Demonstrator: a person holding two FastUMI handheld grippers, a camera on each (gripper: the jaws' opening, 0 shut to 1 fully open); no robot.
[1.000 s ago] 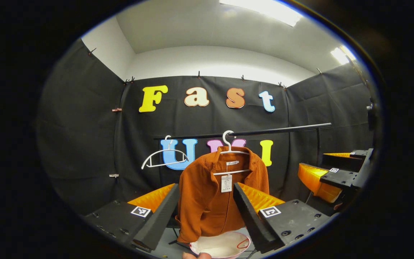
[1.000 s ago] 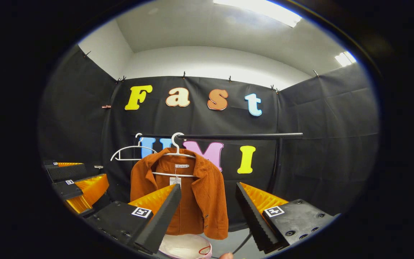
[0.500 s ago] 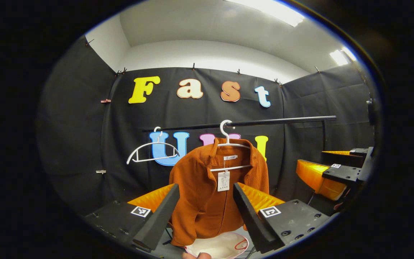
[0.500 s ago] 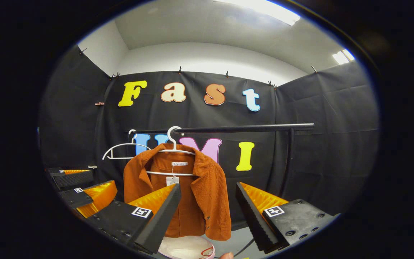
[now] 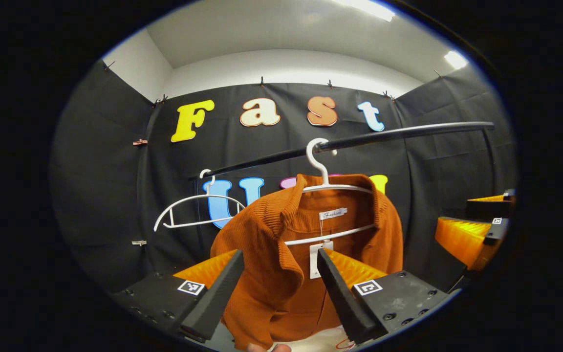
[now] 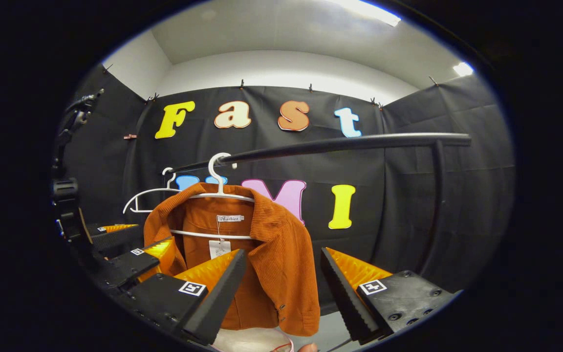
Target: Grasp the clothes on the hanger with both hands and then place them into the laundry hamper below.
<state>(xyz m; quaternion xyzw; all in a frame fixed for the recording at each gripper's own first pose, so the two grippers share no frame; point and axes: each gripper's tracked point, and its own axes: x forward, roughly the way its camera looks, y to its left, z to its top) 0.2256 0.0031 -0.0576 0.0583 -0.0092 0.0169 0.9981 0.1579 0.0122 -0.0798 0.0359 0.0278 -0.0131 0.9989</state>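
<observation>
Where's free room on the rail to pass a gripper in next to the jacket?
Free: the bare rail between the jacket and the upright post. Crowded: the other side, where the empty hanger hangs close to the jacket's hanger and the left gripper sits. Below, the hamper sits under the hem.

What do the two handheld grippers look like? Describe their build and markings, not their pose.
The left gripper and the right gripper look alike: each has two long wedge-shaped fingers tapering forward, ribbed along their backs. The fingers sit on flat black blocks with screw holes, and each block carries a small square black-and-white marker.
</observation>
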